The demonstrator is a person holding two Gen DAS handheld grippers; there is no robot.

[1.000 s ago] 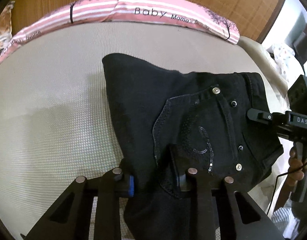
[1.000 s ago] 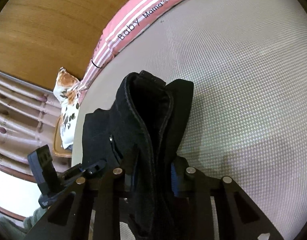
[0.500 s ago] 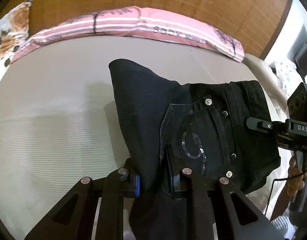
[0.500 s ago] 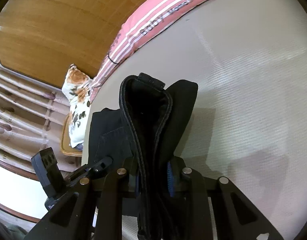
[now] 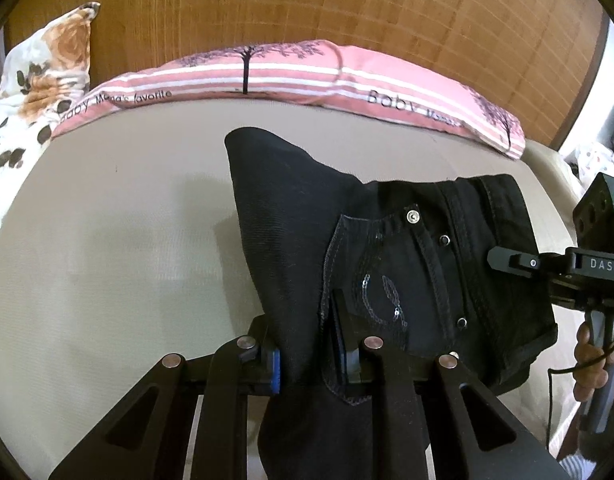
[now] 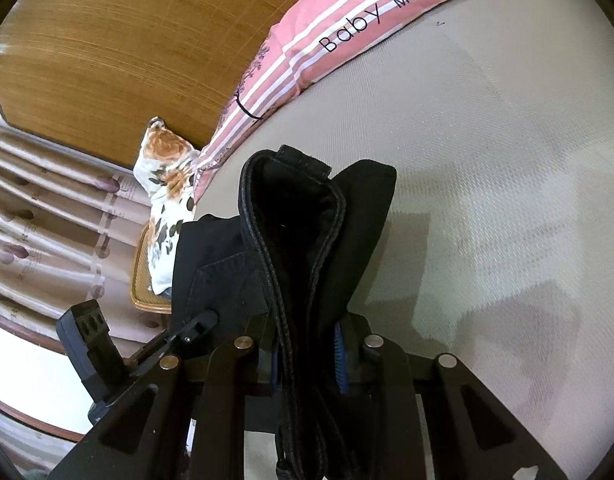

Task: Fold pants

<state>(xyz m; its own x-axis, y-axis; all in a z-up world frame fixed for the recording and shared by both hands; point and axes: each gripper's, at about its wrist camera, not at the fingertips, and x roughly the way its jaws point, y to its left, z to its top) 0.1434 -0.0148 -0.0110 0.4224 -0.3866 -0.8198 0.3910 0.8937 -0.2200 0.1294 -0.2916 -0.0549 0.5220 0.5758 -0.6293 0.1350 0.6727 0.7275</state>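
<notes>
Holding black pants [image 5: 387, 248], lifted above the bed [image 5: 127, 248]: my left fingers [image 5: 307, 360] clench the pocket side, my right fingers [image 6: 307, 356] clench the waistband at 3 o'clock. Layers doubled; laying flat, final fold outstanding.

Both claws now hold the black jeans [image 5: 387, 248] higher above the bed [image 5: 127, 240]; more pink pillow [image 5: 307, 68] and headboard show.
</notes>
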